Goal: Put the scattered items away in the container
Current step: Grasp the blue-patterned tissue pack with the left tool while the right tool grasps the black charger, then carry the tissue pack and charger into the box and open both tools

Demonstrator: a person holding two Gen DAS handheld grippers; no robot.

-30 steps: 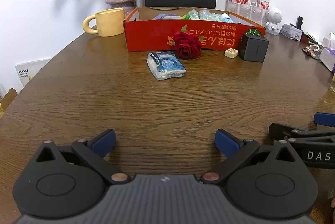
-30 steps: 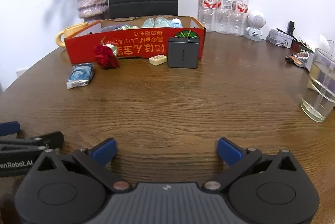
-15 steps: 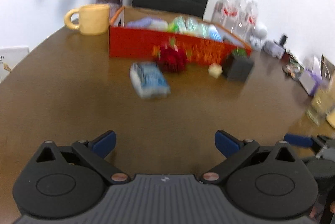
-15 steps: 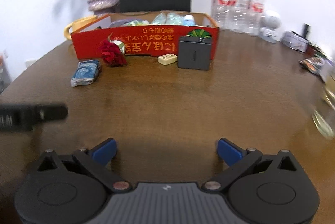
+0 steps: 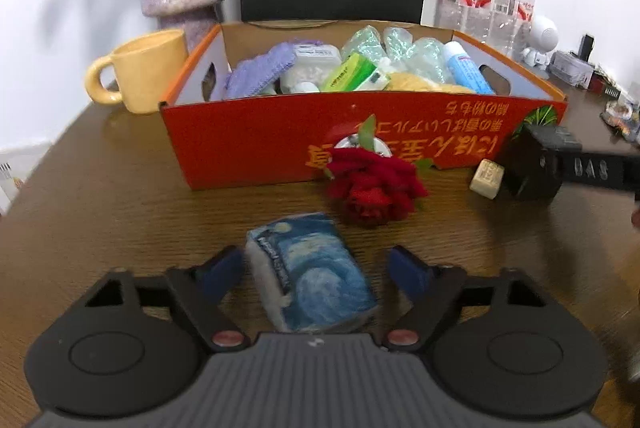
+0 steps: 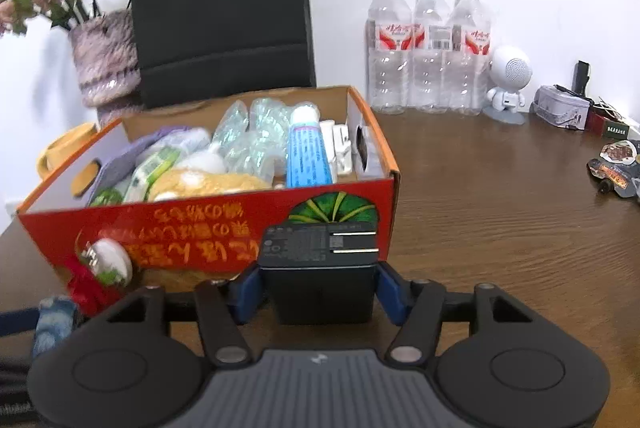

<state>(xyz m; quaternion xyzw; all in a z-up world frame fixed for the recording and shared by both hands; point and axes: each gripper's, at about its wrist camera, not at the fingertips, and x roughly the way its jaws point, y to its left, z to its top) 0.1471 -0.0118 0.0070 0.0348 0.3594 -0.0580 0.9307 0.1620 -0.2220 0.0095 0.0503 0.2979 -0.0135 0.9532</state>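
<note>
The red box (image 5: 248, 144) stands toward the far edge of the surface (image 5: 100, 212) and already holds many items: packets, a purple cloth, a blue tube. Four items remain outside, along its near wall. Leftmost, the blue tissue pack (image 5: 312, 276) lies between the fingers of the left tool (image 5: 316, 268), which are spread wide with gaps on both sides; no grip yet. Next, the red rose (image 5: 372, 188) rests just beside the box wall. Then the small cream tile (image 5: 486, 178) lies near the box's right corner. Rightmost, the black charger (image 6: 320, 268) sits between the right tool (image 6: 318, 288) pads, which appear to touch its sides; whether they clamp it cannot be told.
</note>
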